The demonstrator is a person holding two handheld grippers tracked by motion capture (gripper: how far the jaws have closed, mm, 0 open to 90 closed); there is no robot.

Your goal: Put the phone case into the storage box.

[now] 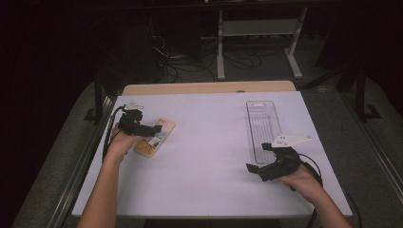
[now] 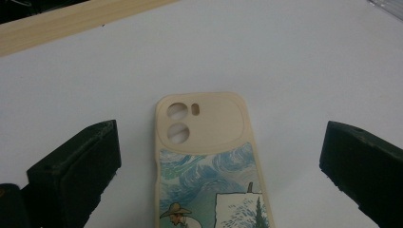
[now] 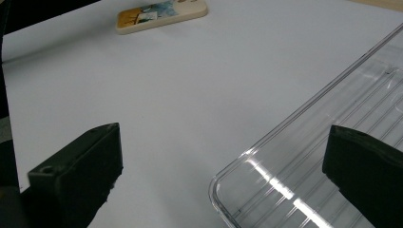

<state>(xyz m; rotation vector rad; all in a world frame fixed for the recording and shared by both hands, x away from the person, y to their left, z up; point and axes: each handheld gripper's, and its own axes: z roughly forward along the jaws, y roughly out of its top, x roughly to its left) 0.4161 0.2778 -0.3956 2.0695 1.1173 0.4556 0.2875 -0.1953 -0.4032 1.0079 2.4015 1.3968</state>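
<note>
— Where's the phone case point(image 2: 209, 161)?

— Flat on the table's point(image 1: 209, 156) left side, between my left tool's point(image 2: 214, 166) wide-open jaws. Right tool point(image 1: 266, 166), also open, hovers by the clear tray point(image 3: 323, 156).

— Handling?

— I judge it light, flexible, thin. I'd pinch across its long edges.

The phone case point(image 1: 155, 137) lies on the table point(image 1: 209, 156), well left of the tray point(image 1: 263, 128).

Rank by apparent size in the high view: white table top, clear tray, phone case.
1. White table top, largest by far.
2. Clear tray, long and narrow.
3. Phone case, smallest as it looks, though the left gripper covers part of it.
</note>
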